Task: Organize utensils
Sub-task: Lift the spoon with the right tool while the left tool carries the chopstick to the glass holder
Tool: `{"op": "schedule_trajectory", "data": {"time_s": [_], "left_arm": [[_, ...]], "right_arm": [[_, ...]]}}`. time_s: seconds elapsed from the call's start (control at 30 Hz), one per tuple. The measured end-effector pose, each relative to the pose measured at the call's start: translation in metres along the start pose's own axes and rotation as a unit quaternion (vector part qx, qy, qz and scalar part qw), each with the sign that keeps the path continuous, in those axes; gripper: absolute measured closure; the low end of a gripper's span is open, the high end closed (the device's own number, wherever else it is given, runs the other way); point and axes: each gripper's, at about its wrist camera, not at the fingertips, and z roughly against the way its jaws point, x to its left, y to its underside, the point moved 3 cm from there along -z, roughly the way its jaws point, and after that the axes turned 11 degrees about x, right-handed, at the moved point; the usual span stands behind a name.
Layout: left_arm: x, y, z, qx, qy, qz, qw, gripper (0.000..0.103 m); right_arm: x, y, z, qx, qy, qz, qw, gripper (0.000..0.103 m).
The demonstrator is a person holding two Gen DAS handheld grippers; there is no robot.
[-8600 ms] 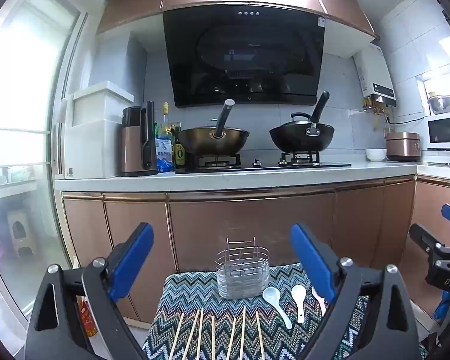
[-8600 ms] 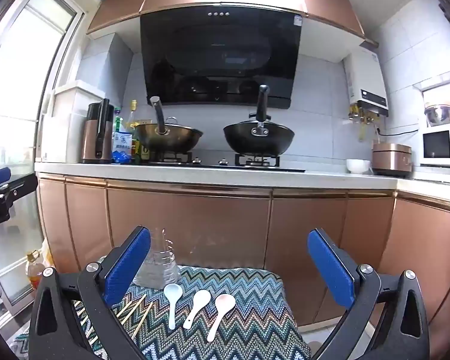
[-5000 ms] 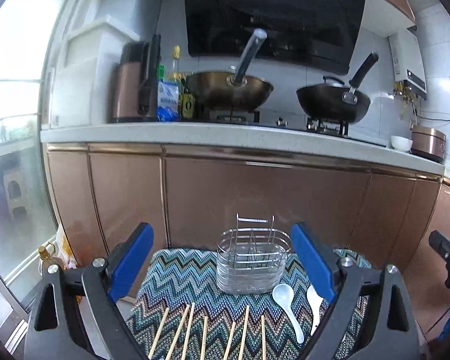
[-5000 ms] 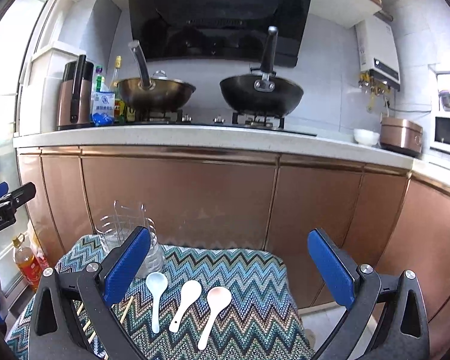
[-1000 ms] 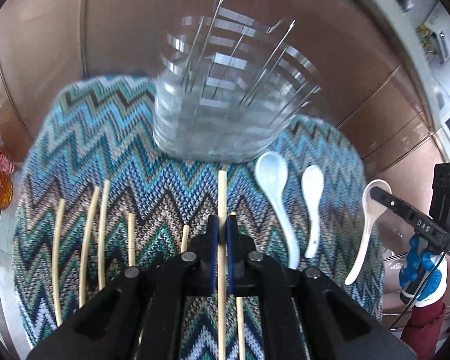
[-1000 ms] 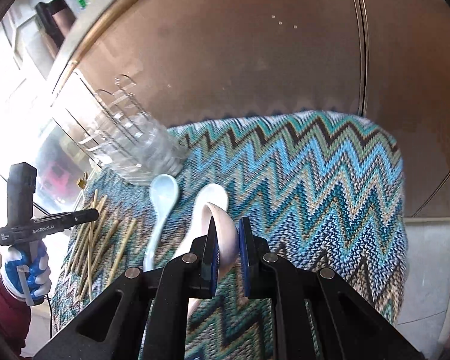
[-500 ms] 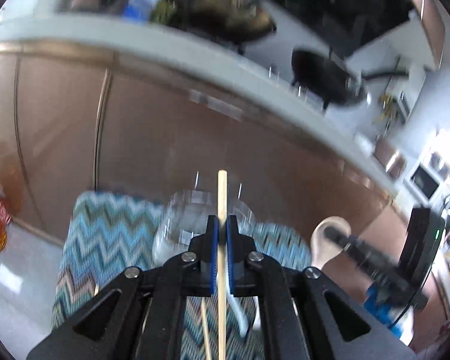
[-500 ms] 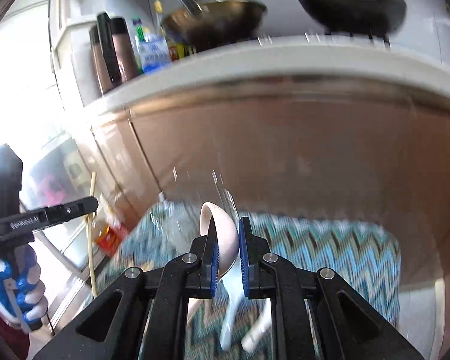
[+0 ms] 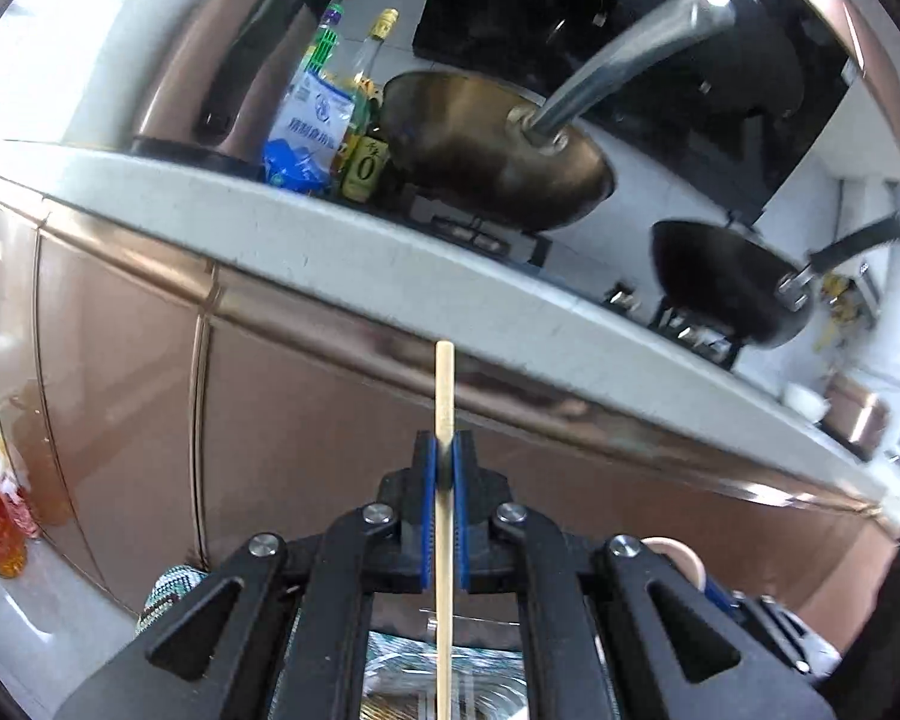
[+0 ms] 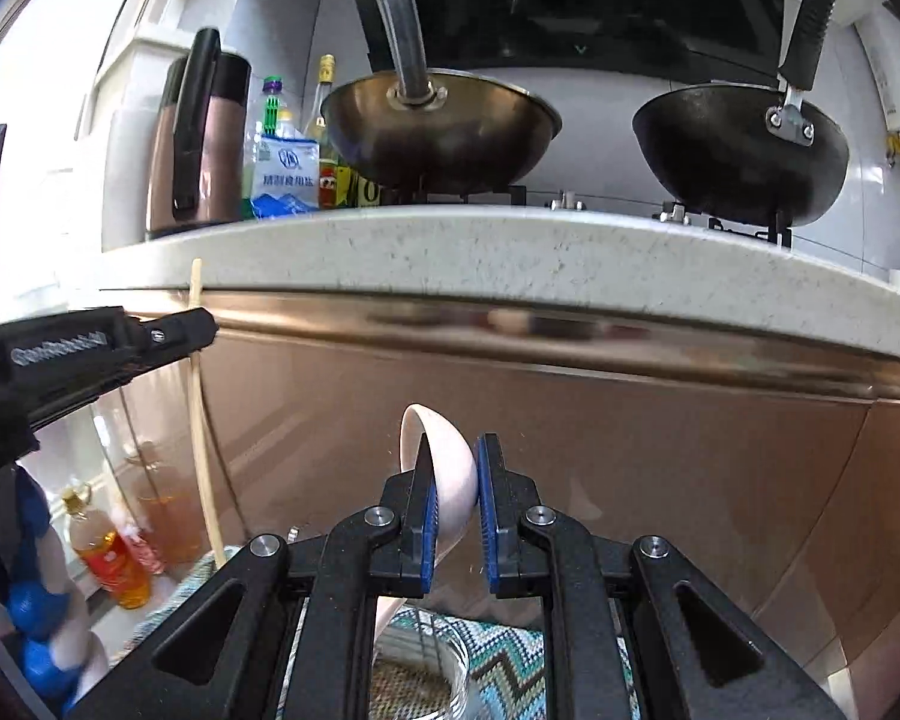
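Note:
My left gripper (image 9: 444,456) is shut on a wooden chopstick (image 9: 443,396) held upright, its lower end over the wire utensil holder (image 9: 414,678), barely visible at the bottom. The left gripper (image 10: 195,327) and chopstick (image 10: 201,438) also show at the left of the right wrist view. My right gripper (image 10: 453,468) is shut on the bowl of a pale pink spoon (image 10: 441,462), handle hanging down over the wire utensil holder (image 10: 432,666) on the zigzag cloth (image 10: 510,660). The right gripper's spoon (image 9: 684,558) peeks out in the left wrist view.
Copper cabinet fronts (image 10: 570,408) and a white countertop (image 10: 510,252) are close ahead. Two woks (image 10: 438,126) and bottles (image 10: 282,168) stand on the counter. Orange drink bottles (image 10: 108,558) sit on the floor at left.
Both grippers have tilted up and moved closer to the cabinets, each still holding its utensil. The holder has dropped to the bottom edge of both views.

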Motion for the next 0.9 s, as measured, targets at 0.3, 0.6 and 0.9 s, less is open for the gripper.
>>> {"op": "schedule_trajectory", "data": {"time_s": [0.3, 0.6, 0.9], "left_arm": [[0.008, 0.039, -0.037, 0.006, -0.040, -0.044, 0.9982, 0.096], [0.007, 0.038, 0.003, 0.006, -0.041, -0.058, 0.9975, 0.070], [0.008, 0.028, 0.092, -0.008, -0.030, -0.066, 0.9973, 0.069]], "right_arm": [[0.013, 0.036, -0.021, -0.009, 0.011, 0.025, 1.000, 0.082], [0.003, 0.038, 0.023, -0.015, 0.017, 0.012, 1.000, 0.066], [-0.022, 0.032, 0.117, -0.034, -0.009, -0.033, 0.999, 0.052]]}}
